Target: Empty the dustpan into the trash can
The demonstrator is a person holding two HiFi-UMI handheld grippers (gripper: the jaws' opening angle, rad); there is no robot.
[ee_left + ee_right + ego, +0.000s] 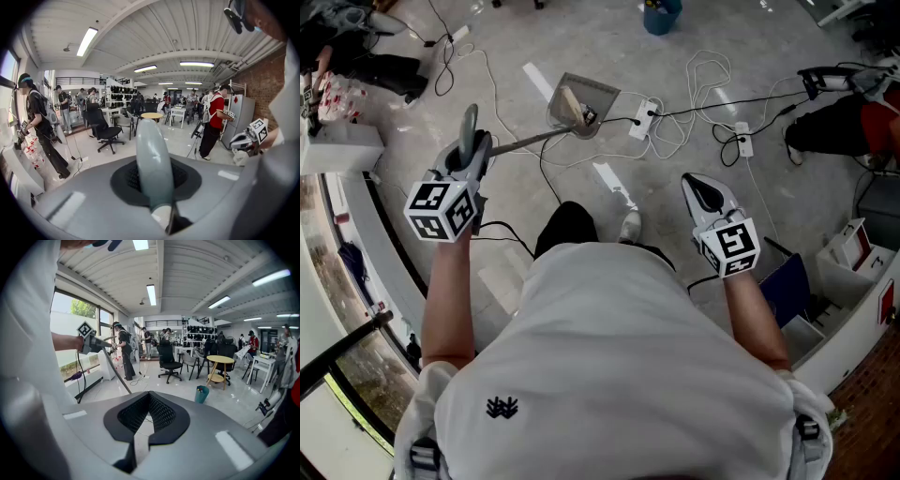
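You've got the dustpan [581, 103] up
Your left gripper [473, 142] clamps its grey handle [152, 159] (long-stick type); your right gripper [698, 187] is pinched closed on nothing.

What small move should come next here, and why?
Probably swing the left hand-held gripper forward and to the right, keeping the long-handled grey dustpan level. Its jaws clamp the handle, the pan holds a beige scrap, and the teal plastic trash can stands farther ahead, not yet under the pan.
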